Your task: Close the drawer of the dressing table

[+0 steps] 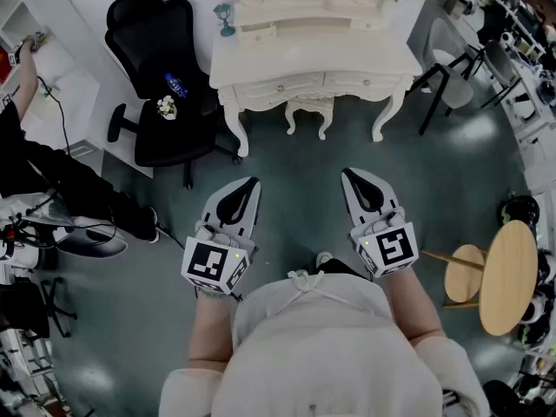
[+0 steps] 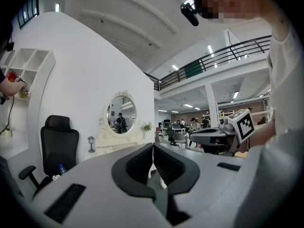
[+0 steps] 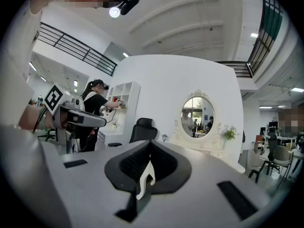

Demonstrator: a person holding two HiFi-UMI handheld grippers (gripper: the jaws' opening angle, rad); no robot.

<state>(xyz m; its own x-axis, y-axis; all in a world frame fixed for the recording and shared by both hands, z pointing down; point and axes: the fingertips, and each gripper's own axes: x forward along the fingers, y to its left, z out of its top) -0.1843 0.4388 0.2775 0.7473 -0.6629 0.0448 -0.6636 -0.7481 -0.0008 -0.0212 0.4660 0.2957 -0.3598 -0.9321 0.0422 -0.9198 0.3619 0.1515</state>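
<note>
Straight ahead, well apart from me, sits the white desk (image 1: 313, 59), with a black chair (image 1: 161, 76) just beside it. My left tool (image 1: 252, 182) and right tool (image 1: 349, 176) are both pinched together, empty. Shove the drawer (image 1: 278, 86) off-centre and I reckon it jams crooked.

A black office chair (image 1: 149, 33) carries a blue bottle (image 1: 175, 85) and a small white posy (image 1: 166, 107) (both on its seat). A round wooden table (image 1: 508, 276) stands far right on the grey floor (image 1: 295, 172).
</note>
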